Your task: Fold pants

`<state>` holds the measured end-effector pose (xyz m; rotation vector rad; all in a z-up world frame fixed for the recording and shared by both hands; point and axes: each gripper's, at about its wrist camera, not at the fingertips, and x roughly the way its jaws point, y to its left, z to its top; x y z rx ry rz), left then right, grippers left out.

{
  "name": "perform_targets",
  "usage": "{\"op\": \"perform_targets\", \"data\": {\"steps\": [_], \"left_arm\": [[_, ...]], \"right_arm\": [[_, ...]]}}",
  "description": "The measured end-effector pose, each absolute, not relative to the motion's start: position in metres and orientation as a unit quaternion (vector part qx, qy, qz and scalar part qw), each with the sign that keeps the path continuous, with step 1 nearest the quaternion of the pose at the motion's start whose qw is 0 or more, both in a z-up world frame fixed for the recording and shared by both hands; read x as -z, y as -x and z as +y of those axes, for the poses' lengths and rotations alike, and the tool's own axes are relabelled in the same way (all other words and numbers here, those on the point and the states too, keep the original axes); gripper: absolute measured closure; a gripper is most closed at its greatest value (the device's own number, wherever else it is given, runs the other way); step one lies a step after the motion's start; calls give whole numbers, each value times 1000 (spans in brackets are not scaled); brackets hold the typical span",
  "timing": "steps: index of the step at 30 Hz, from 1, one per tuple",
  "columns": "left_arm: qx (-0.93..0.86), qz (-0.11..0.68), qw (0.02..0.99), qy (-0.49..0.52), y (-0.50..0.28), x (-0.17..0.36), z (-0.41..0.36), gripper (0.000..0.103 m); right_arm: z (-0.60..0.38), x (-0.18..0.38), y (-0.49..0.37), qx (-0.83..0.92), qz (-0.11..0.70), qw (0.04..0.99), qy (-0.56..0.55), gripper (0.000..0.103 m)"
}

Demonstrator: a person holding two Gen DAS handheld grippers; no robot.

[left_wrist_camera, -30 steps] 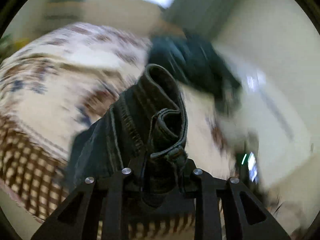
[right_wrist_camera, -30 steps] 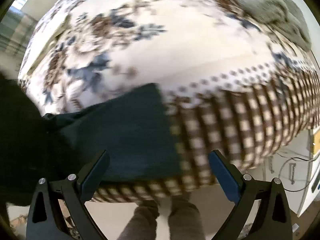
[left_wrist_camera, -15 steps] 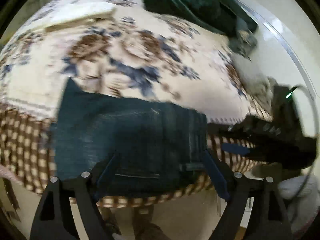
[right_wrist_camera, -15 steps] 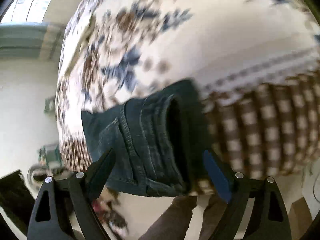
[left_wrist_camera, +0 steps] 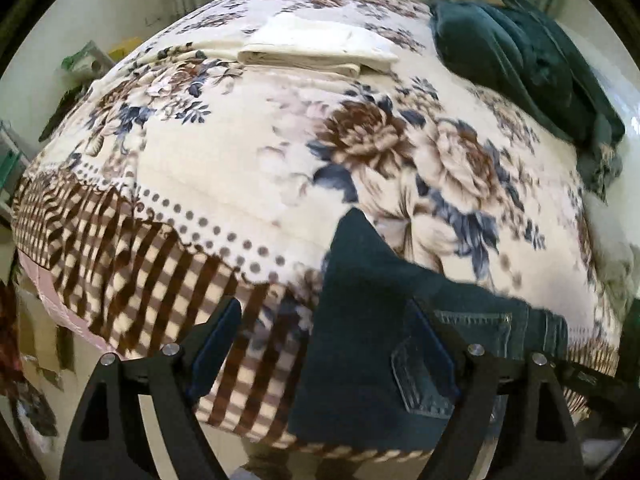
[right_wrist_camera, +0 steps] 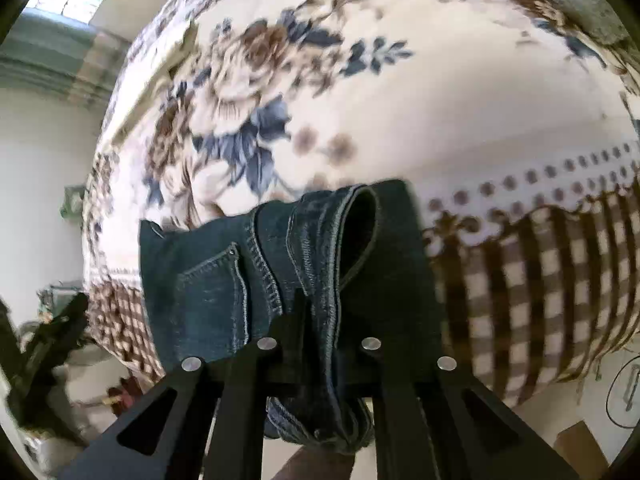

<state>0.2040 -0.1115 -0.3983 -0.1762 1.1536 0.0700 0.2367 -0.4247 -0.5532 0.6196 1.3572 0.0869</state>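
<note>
Dark blue denim pants [right_wrist_camera: 224,280], partly folded at the near bed edge, are being clamped at the waistband by the closing right gripper [right_wrist_camera: 320,320]; the left gripper [left_wrist_camera: 324,344] is held open, further folding judged outstanding.

We see the pants [left_wrist_camera: 360,320], dark blue denim jeans with pale stitching, lying folded at the near edge of the bed [left_wrist_camera: 240,168]. They rest on its checked border, one corner reaching up onto the floral part. A back pocket [right_wrist_camera: 212,292] faces up, and the waistband [right_wrist_camera: 352,232] bulges open in a loop.
</note>
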Motion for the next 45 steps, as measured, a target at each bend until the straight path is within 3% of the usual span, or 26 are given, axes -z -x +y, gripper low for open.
{"op": "perform_targets", "data": {"steps": [10,12,14,16,17,18,19,20,23,29,30,31,32,34,38,42,45], "left_arm": [[35,586,796,150,-256,438,-130,20],[39,603,782,152,-268,453,-138,20],[38,630,759,160,-280,476,-146,20],[42,650,737,182,-288,499,-150,20],[53,653,726,207,-292,510,-149,23],[67,648,722,234,-293,516,-148,33],[72,646,719,244,-294,519,-147,50],[69,647,720,241,-294,522,-144,57],[81,644,719,250,-290,526,-133,63],[83,660,710,230,-291,519,-135,58],[78,664,707,230,-290,514,-136,58],[73,665,707,227,-291,511,-137,57],[69,662,713,221,-289,505,-138,48],[71,651,729,201,-283,491,-141,28],[79,647,743,152,-265,476,-150,12],[90,658,726,177,-241,480,-149,10],[79,672,717,164,-231,491,-151,10]], "right_arm": [[-519,545,-221,18,617,739,-270,92],[-523,555,-221,17,633,729,-260,80],[-535,565,-215,25,644,715,-273,57],[-546,574,-207,32,642,697,-317,47],[-555,581,-200,25,634,682,-364,45],[-562,588,-194,19,626,669,-400,45],[-568,596,-188,15,619,656,-432,40],[-571,601,-185,17,618,649,-444,38],[-574,619,-175,12,611,630,-479,38],[-566,632,-175,-2,585,624,-518,39],[-563,626,-178,-2,578,638,-509,46],[-560,618,-180,1,569,657,-496,82],[-555,610,-182,0,563,674,-478,96],[-549,592,-183,16,565,697,-441,97],[-554,552,-173,33,553,727,-406,98],[-568,571,-160,46,590,696,-407,97],[-568,593,-157,65,630,665,-395,85]]}}
